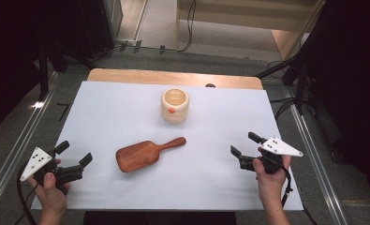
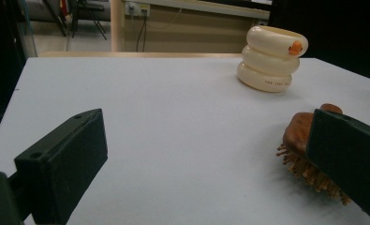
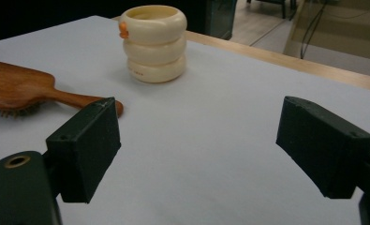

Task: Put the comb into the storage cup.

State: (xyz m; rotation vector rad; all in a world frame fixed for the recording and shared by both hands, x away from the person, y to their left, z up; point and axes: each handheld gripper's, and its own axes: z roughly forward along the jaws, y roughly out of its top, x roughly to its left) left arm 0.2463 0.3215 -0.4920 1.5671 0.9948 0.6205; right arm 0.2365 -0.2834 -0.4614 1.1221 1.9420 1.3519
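White sheeting covers the table (image 1: 126, 103), with a strip of bare wood along its far edge and dark floor and cables beyond. We take the cream cup (image 1: 174, 105) as our landmark: it stands upright, toward the far middle of the sheet, built of stacked rounded rings with a small orange mark on its side.

Nearer to us than the cup and slightly to its left lies the wooden hairbrush (image 1: 145, 154), bristles down. Its long axis runs on a diagonal: the handle points up toward the cup and to the right, the broad head sits lower and to the left. Brush and cup are apart, not touching.

Our left gripper (image 1: 75, 157) rests well left of the cup, near the front edge, jaws spread wide with nothing between them. In the left gripper view the brush head (image 2: 302, 140) sits just behind the right-hand jaw, bristles showing. Our right gripper (image 1: 245, 144) is off to the cup's right and nearer us, jaws likewise parted and empty; from there the handle tip peeks past its left-hand jaw.

We judge the left gripper nearer the head, the right nearer the handle. The handle, narrow and pointing right, looks the easier grasp, taken across its axis.
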